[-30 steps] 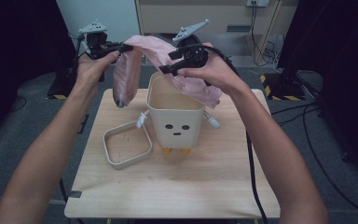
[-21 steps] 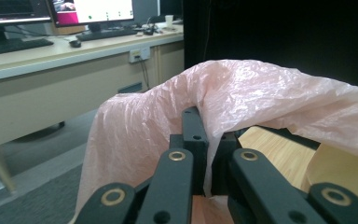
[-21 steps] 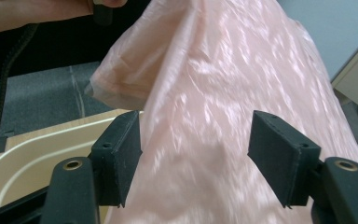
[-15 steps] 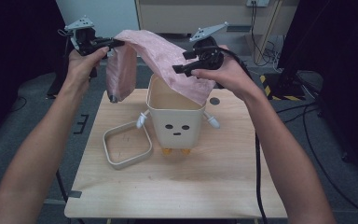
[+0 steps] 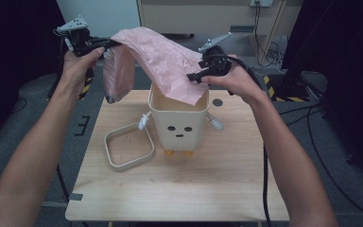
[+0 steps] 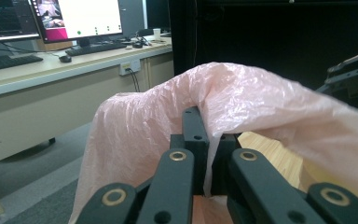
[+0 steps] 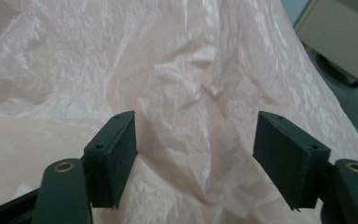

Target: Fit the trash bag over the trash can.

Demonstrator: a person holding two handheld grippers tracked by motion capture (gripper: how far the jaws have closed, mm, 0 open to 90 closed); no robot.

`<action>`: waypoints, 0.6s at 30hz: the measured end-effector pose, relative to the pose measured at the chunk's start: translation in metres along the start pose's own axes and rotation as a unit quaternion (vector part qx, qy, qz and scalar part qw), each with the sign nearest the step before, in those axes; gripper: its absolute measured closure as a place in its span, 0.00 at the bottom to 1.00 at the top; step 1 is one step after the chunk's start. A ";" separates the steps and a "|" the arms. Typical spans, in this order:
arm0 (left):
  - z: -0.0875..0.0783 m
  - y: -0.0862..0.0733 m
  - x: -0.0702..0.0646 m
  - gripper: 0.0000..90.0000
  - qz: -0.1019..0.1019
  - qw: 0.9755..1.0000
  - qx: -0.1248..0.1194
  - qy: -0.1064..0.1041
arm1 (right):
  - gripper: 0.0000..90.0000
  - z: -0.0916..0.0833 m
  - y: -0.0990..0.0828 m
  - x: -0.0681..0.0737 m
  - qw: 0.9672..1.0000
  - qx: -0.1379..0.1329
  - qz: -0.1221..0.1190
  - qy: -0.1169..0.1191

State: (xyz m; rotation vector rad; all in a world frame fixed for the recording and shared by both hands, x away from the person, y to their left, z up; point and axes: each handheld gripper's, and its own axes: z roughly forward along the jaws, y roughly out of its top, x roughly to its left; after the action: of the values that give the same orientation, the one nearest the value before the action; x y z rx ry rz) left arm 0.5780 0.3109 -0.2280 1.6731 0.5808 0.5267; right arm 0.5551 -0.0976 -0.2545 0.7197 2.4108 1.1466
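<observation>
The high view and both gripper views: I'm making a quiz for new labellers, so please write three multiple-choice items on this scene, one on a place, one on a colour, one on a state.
1. Where does the loose beige square frame lie?
A. On the wooden table, beside the bin
B. On top of the bin
C. On the floor

2. What colour is the thin crinkled plastic bag?
A. Blue
B. Pink
C. Black

3. How do the right tongs stand?
A. Clamped on the bin's rim
B. Shut on the frame
C. Open, with the bag behind the gap

Answers: 1 A, the frame rests flat on the table left of the beige square bin with a face. 2 B, it shows pale pink in every view. 3 C, the right gripper view shows the jaws apart, having just been opening, while the left tongs pinch the bag.
</observation>
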 end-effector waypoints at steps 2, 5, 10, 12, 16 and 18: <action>0.001 0.000 -0.002 0.99 0.002 1.000 -0.001 -0.001 | 0.35 0.004 -0.002 0.000 1.000 0.004 0.010 0.004; 0.003 0.000 -0.005 0.99 0.002 1.000 -0.002 -0.003 | 0.36 0.006 -0.001 0.000 1.000 0.005 0.012 0.002; 0.006 0.002 -0.012 0.99 0.002 1.000 -0.010 -0.011 | 0.45 0.012 0.002 0.004 1.000 0.027 -0.003 0.002; 0.006 0.002 -0.014 0.99 0.002 1.000 -0.013 -0.014 | 0.51 0.014 0.003 0.006 0.999 0.034 -0.006 0.002; 0.007 0.001 -0.019 0.99 0.005 1.000 -0.010 -0.015 | 0.62 0.015 0.004 0.008 0.999 0.039 -0.012 -0.001; 0.007 0.001 -0.020 0.99 0.004 1.000 -0.010 -0.015 | 0.67 0.014 0.004 0.008 0.999 0.039 -0.008 -0.006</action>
State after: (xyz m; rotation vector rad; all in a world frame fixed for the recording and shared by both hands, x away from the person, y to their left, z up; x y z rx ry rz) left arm 0.5671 0.2925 -0.2283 1.6614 0.5455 0.5109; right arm 0.5573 -0.0821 -0.2604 0.7294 2.4581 1.0441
